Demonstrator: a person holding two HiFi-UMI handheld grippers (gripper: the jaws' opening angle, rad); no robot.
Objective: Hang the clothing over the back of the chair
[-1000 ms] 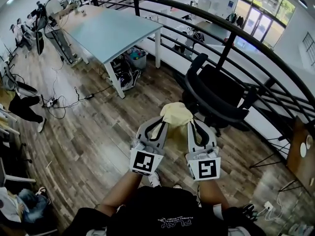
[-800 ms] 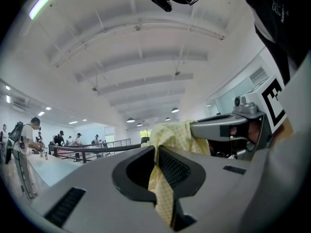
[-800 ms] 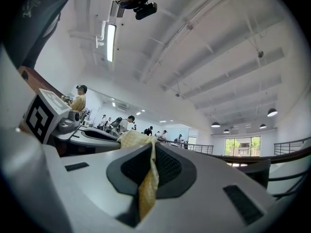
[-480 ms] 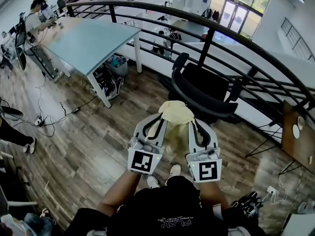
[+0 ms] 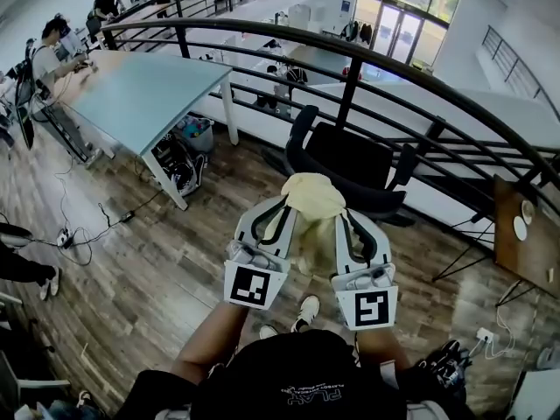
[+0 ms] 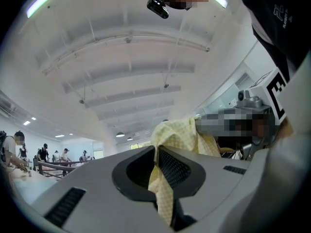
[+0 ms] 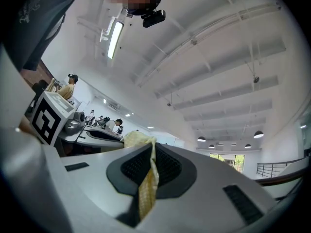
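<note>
A pale yellow checked garment [image 5: 311, 201] hangs bunched between my two grippers, held up in front of me. My left gripper [image 5: 282, 206] is shut on its left part, and the cloth [image 6: 167, 178] shows pinched between the jaws in the left gripper view. My right gripper [image 5: 341, 215] is shut on its right part, with a strip of the cloth [image 7: 147, 183] caught in the jaws. The black office chair [image 5: 350, 164] stands just beyond the garment, its curved backrest [image 5: 308, 168] facing me. Both grippers point upward toward the ceiling.
A black metal railing [image 5: 367, 68] curves behind the chair. A light blue table [image 5: 140, 90] stands to the left with bags and cables under it. Several people stand at the far left. A wooden side table [image 5: 523, 234] is at the right. The floor is wood plank.
The chair has come closer and more directly ahead in the head view as I have moved toward it. Both grippers keep the garment held in the same pose.
</note>
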